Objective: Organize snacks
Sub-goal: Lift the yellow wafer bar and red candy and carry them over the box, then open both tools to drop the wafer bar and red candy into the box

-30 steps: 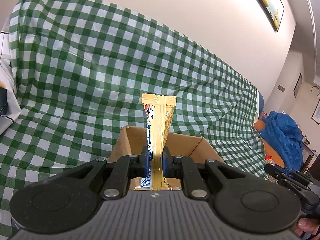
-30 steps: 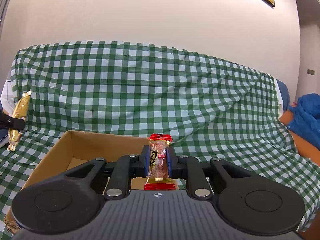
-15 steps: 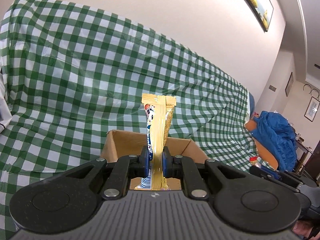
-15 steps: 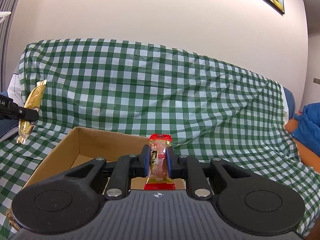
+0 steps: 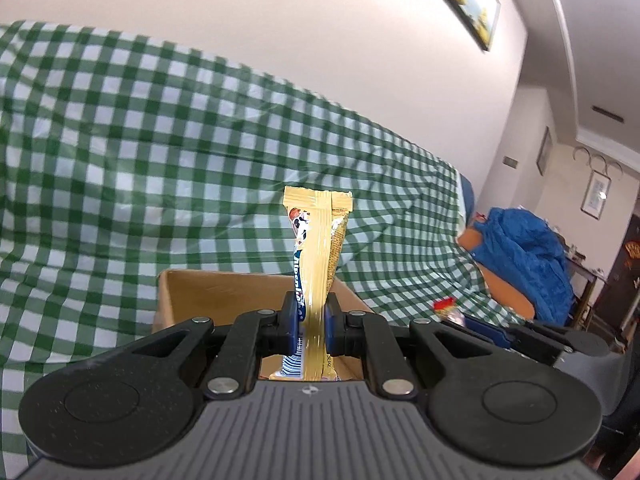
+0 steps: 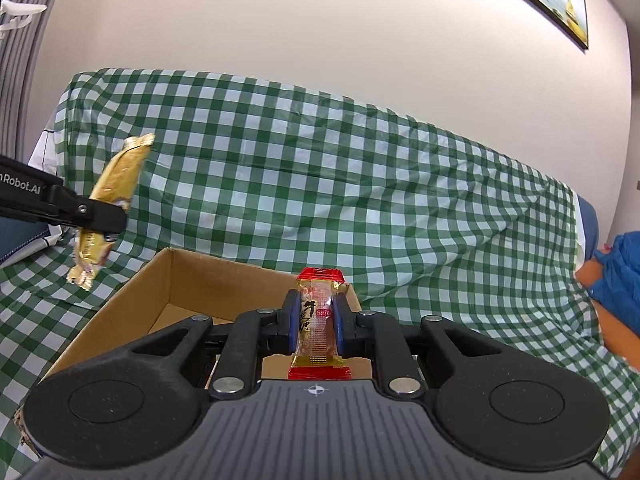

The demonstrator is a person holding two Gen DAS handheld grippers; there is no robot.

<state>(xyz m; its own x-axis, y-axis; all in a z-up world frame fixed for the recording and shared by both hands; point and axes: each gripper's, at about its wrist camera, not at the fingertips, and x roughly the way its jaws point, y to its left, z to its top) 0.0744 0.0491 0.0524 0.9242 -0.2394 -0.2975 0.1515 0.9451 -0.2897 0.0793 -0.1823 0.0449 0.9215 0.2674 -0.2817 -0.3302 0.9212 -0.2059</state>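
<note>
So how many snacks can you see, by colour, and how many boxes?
Gold snack bars: 1, the gold snack bar held in the left tongs.
Red snacks: 1, the red snack held in the right tongs.
Cardboard boxes: 1, the cardboard box.
Total: 3 things.

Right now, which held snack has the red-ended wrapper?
The red-ended snack in the right gripper. The left gripper holds a longer gold snack bar.

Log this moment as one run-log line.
left gripper: shut on gold snack bar | right gripper: shut on red candy | both above cardboard box
</note>
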